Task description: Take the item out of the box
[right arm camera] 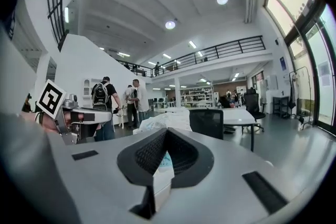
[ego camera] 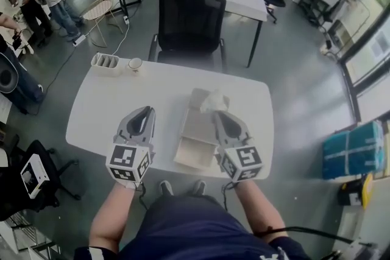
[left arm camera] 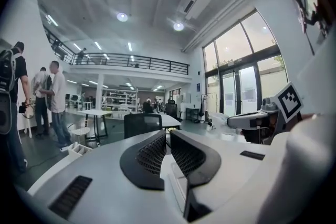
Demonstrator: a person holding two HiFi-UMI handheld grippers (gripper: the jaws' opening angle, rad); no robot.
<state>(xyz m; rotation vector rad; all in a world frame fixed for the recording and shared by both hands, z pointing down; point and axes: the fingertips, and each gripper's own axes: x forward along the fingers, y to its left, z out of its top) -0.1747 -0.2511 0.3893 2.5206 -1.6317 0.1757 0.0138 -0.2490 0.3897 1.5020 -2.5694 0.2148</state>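
We judge the lift-out to be under way. The right gripper [ego camera: 220, 112] is clamped on a crumpled white plastic bag [ego camera: 212, 100], the item, which sits at the far end of the open, shallow tan cardboard box [ego camera: 196, 134]. It bunches above the box's far wall, and from here we cannot tell whether any of it touches the box. The left gripper [ego camera: 148, 111] is just to the left of the box, over the white table [ego camera: 97, 115]. Its jaws are drawn together with nothing between them.

The next move, as we read it, is to carry the bag well clear of the box walls and set it on the table beside the box. The film is limp and pinched only at a fold, so it could slip or snag on the wall.

The right gripper view confirms the grip, which the head view leaves uncertain: the right gripper [right arm camera: 165, 135] has a strip of pale, blue-printed film between its pads, and the rest of the bag [right arm camera: 164, 121] billows beyond them. The left gripper view shows the left gripper [left arm camera: 168, 135] is empty. Only the head view shows the box.
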